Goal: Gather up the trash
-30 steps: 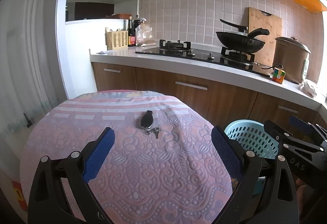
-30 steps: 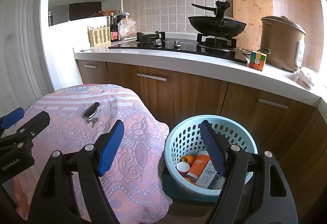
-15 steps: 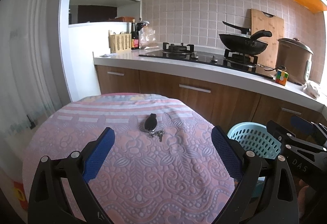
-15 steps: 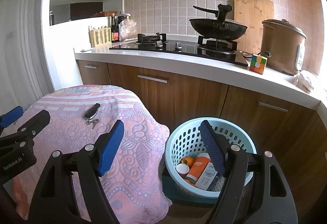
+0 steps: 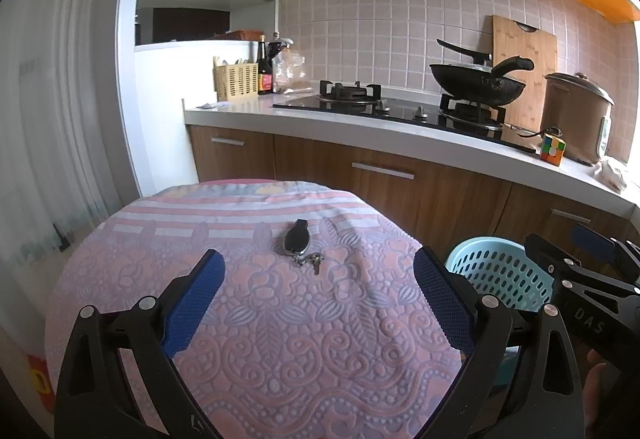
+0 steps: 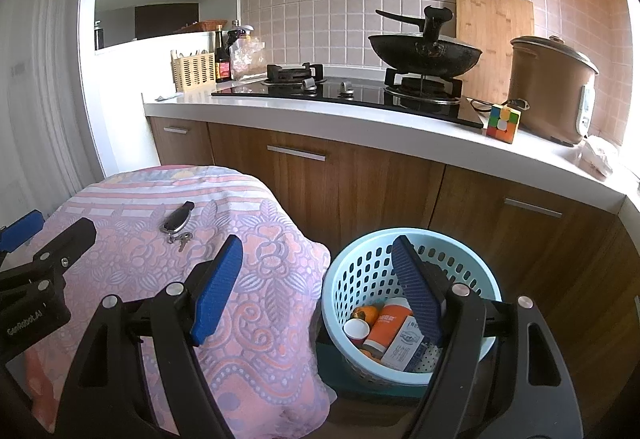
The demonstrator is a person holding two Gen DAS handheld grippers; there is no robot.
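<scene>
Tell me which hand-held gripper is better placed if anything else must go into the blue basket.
Probably the right hand-held gripper: it is open, empty, with one finger over the blue basket. The left one faces the table, holding only a car key.

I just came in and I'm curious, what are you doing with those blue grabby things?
I'm tidying up trash. Both are open and empty: the left hand-held gripper is above the pink tablecloth, where only a car key lies. The right hand-held gripper is by the blue basket, which already holds an orange bottle, a carton and a cup.

Home kitchen: gas stove (image 5: 404,107), wok (image 5: 478,85).
</scene>
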